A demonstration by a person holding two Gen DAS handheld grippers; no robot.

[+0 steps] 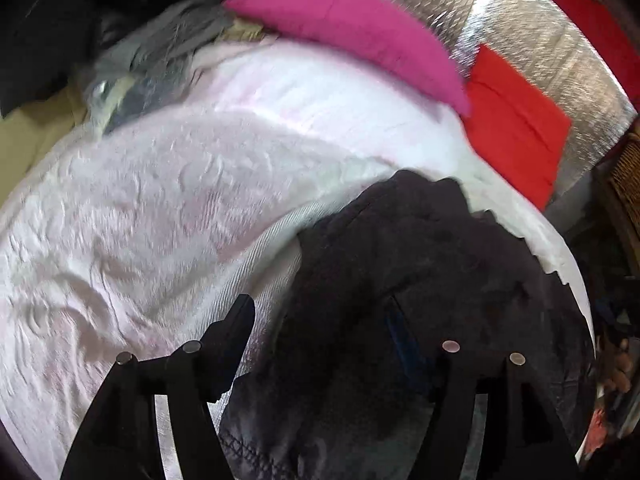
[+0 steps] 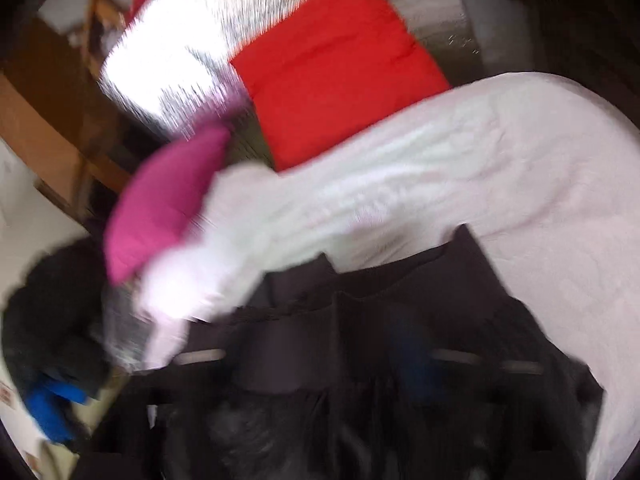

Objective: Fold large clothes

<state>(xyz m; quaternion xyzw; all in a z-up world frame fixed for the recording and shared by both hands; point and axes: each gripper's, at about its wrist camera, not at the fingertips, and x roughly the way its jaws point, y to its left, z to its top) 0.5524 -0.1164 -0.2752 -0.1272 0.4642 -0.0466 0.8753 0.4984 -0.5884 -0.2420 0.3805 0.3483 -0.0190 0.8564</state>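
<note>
Lying bunched between the spread left gripper (image 1: 320,344), the dark garment (image 1: 400,264) hides the right gripper's (image 2: 360,356) state.

The garment (image 1: 400,300) lies on the bedspread (image 1: 140,220). Beyond the bedspread's far edge, one cushion (image 1: 352,28) rests on it, another cushion (image 1: 516,128) just beside, and a clothes heap (image 1: 160,52) at its far left.

matt dark cloth garment (image 1: 400,280), embossed white bedspread (image 1: 140,220)
</note>
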